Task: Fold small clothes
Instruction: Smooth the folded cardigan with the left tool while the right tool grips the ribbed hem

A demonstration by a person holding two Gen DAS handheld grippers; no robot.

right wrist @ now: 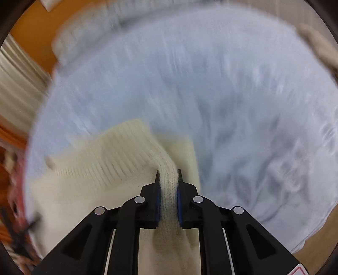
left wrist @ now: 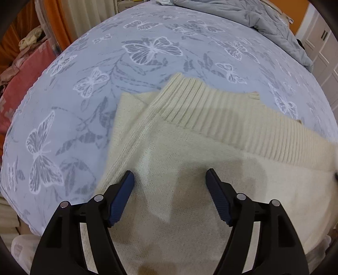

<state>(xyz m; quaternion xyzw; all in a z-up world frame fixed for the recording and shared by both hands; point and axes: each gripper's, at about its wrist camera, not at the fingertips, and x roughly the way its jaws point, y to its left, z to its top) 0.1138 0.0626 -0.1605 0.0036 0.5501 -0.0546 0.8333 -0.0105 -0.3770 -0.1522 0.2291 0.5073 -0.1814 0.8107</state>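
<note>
A cream knit sweater (left wrist: 190, 152) lies on the bed, its ribbed hem (left wrist: 211, 110) folded over the body. My left gripper (left wrist: 170, 179) is open and empty, hovering just above the sweater's flat knit, jaws wide apart. In the right wrist view, my right gripper (right wrist: 168, 175) is shut on a bunched edge of the same sweater (right wrist: 101, 167) and holds it pulled up between the blue pads (right wrist: 158, 203). That view is blurred by motion.
The bed has a blue butterfly-print cover (left wrist: 105, 84). A grey quilt (left wrist: 264, 19) is bunched at the far right. Pink and patterned bedding (left wrist: 19, 84) lies off the left edge. White cabinet doors (left wrist: 323, 42) stand at far right.
</note>
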